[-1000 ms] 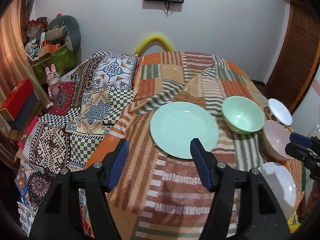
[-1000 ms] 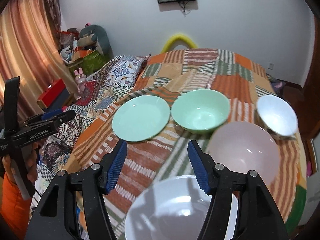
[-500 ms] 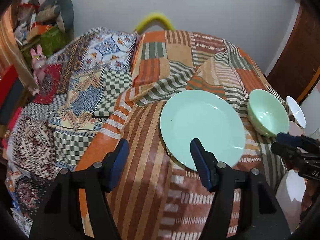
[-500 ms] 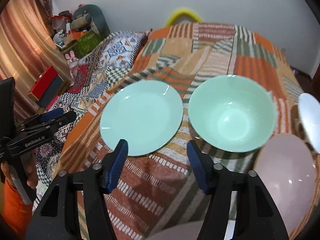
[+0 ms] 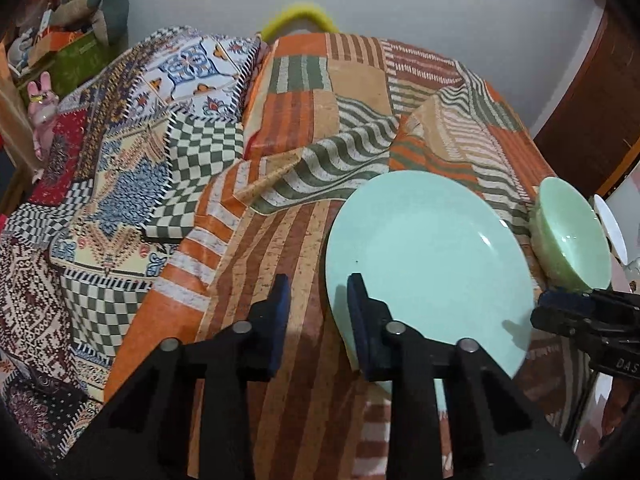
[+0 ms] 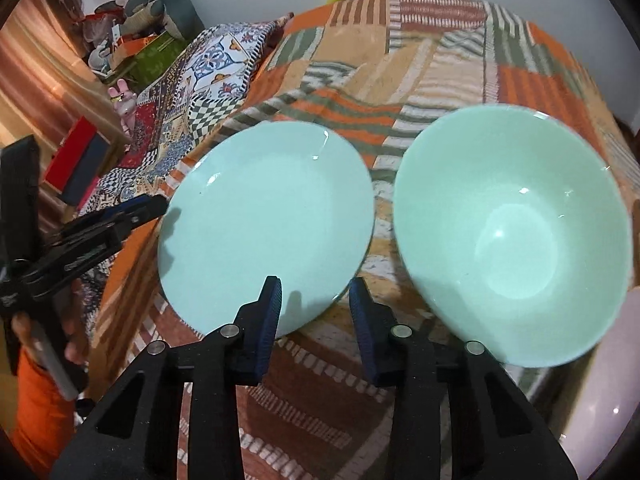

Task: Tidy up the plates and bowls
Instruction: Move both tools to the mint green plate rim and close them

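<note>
left wrist view: my left claw (image 5: 316, 296) hangs over the striped patchwork cloth (image 5: 280, 240) that covers the bed. its blue pads have just been drawing in; a narrow gap remains. the left rim of the green plate (image 5: 432, 264) seems to sit in that gap, one pad over the plate and the other over bare cloth, but i cannot tell whether either pad presses on it. the plate lies flat toward the right side of the cloth. the green bowl (image 5: 572, 240) stands upright just beyond the plate's right rim, near the cloth's right edge, with a white bowl (image 5: 610, 228) at the edge behind it. my right claw (image 5: 560, 308) pokes in from the right, at the plate's right rim.

right wrist view: my right claw (image 6: 314, 300) has also just been narrowing, its pads apart. the plate's (image 6: 264, 224) near rim lies between them; grip or no grip, i cannot tell. the green bowl (image 6: 516, 236) sits just beside the plate on its right, a strip of cloth (image 6: 380, 208) between them. a pink bowl (image 6: 608, 400) shows at the near right corner. my left claw (image 6: 156, 204) reaches the plate's left rim.
</note>
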Tool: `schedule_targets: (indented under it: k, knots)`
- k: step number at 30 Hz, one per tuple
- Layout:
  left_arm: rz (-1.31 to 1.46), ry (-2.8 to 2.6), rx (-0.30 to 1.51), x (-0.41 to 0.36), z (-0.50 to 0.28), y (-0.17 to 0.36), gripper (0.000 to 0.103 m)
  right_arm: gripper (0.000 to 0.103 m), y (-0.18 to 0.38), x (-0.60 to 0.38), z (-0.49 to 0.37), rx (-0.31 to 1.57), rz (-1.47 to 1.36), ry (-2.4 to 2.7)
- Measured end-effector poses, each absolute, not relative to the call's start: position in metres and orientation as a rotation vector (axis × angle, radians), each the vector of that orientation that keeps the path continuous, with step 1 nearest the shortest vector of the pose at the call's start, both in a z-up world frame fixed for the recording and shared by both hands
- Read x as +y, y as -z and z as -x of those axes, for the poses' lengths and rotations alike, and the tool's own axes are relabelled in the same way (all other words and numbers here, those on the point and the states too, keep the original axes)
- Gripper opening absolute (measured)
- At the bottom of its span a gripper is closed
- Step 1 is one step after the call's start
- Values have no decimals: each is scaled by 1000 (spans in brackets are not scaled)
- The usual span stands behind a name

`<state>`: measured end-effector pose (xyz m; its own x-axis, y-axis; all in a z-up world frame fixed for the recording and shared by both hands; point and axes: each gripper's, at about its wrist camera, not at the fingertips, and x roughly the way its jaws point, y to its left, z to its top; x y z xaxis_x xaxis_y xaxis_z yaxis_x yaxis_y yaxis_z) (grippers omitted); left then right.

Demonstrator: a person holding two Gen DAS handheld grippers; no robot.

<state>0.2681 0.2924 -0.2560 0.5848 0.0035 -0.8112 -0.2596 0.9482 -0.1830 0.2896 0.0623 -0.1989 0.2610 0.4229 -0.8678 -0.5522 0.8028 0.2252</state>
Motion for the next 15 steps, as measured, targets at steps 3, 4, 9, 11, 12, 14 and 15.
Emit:
schedule_targets:
  k: [3,4,9,11,12,14,15]
  knots:
    - [325,-134,944,294,-274,264,26,25,197,68,-288,1111,161,-661]
    - [329,-129,944,294,-275,266,25,25,197,68,-289,1114,158,-662]
    - [335,-106,956,291,-284,271,22,25,198,69,-290,1122,168,-642]
    - [326,-99,958,287,-286,272,20,25,199,68,-290,1122,178,-628]
    - [317,-101,956,286,-286,271,20,25,200,67,-290,1128,182,-619]
    - [315,-102,954,285,-286,271,20,26,204,65,-291,1145,179,-608]
    - [321,-99,954,286,-286,272,20,26,207,64,-292,1150,178,-604]
